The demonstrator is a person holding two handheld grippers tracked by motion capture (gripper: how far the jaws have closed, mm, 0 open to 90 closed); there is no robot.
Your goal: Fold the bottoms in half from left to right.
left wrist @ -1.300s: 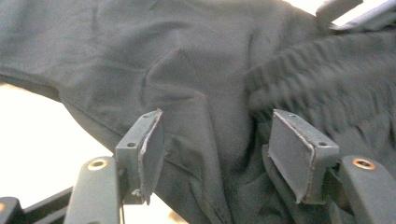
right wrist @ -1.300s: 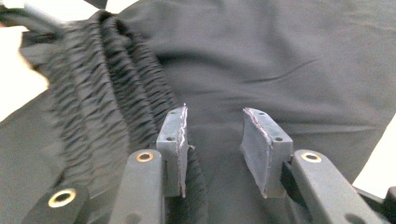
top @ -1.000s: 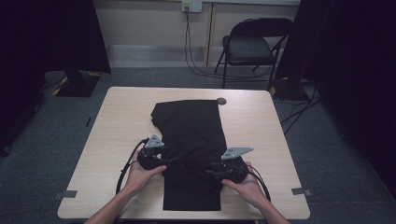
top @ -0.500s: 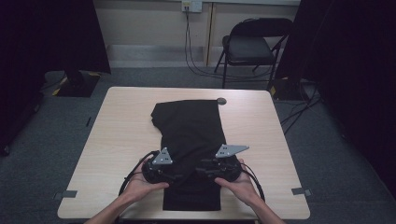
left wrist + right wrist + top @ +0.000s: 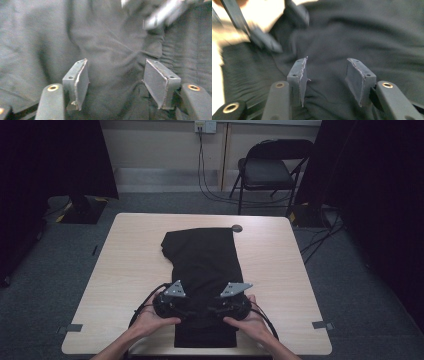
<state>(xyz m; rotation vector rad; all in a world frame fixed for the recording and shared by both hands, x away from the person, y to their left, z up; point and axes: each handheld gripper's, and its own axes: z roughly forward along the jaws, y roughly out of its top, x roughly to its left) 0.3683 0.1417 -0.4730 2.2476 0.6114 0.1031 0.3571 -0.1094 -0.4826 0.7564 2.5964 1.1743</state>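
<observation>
Black garment lies flat on table, mid-width. Long axis runs from near edge toward far edge; wider end far, narrow end at near edge. Left gripper and right gripper face each other over near part of garment. Left gripper: pads apart, cloth bulging between, not pinched. Right gripper: jaws just widened, pads apart over cloth, unclamped.

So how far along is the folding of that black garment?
The black garment already lies as a long narrow strip on the table, so the sides look folded in. Both tongs, left and right, are open over its near part, the right jaws just widening. Gripping and folding it lengthwise probably remain.
</observation>
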